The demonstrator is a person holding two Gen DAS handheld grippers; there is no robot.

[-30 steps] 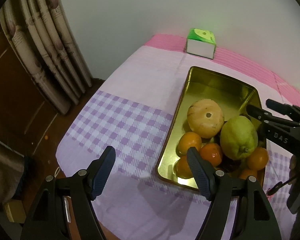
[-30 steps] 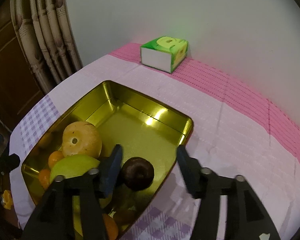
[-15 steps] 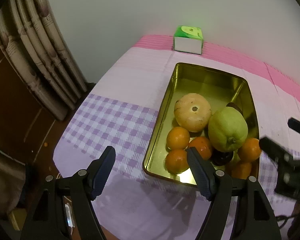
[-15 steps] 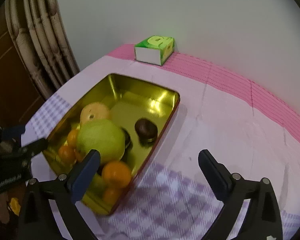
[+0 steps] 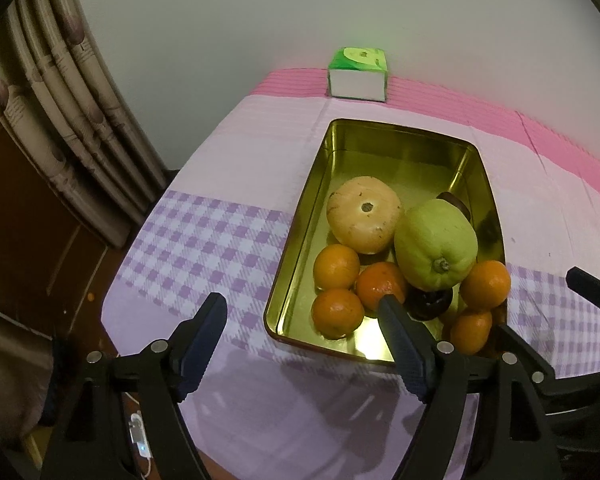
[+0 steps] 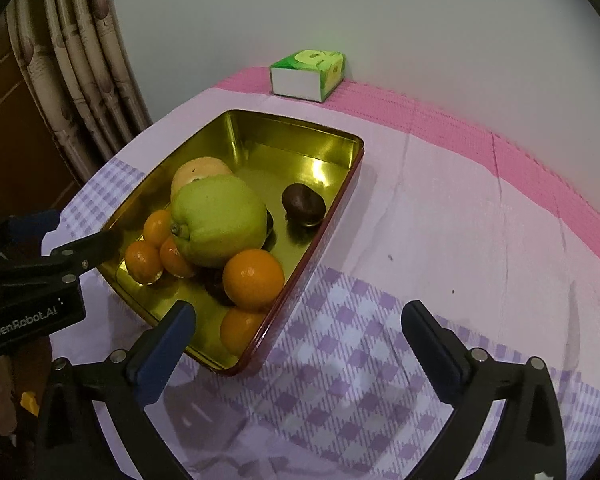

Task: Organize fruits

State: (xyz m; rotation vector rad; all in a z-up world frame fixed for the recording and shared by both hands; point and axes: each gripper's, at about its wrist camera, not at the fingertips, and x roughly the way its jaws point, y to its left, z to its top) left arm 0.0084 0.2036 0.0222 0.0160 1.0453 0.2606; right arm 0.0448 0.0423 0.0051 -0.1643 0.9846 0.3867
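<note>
Curtain (image 5: 72, 128) on the left, then the left gripper (image 5: 300, 312), jaws apart with nothing between them, having just opened a little further; it hangs over the near left corner of the gold tin tray (image 5: 300, 216). Right finger tip sits visually over an orange (image 5: 380, 286), contact unclear. The tray sits on the table's checked cloth (image 5: 204, 236), and all the fruit is already in it: pale round squash-like fruit (image 5: 364, 220), big green pomelo-like fruit (image 5: 436, 246) piled on top of the oranges, a dark round fruit (image 6: 303, 204) alone near the far right wall. A green tissue box (image 6: 308, 74) sits at the back by the wall. The right gripper (image 6: 300, 320) stands at the right, jaws spread wide and empty, having just been opening, over the tray's near right corner.

Risks, as I judge: the green fruit is perched on round oranges, so any nudge from the left finger could roll it. Either gripper clipping the tray rim could slide the light tin on the cloth.
</note>
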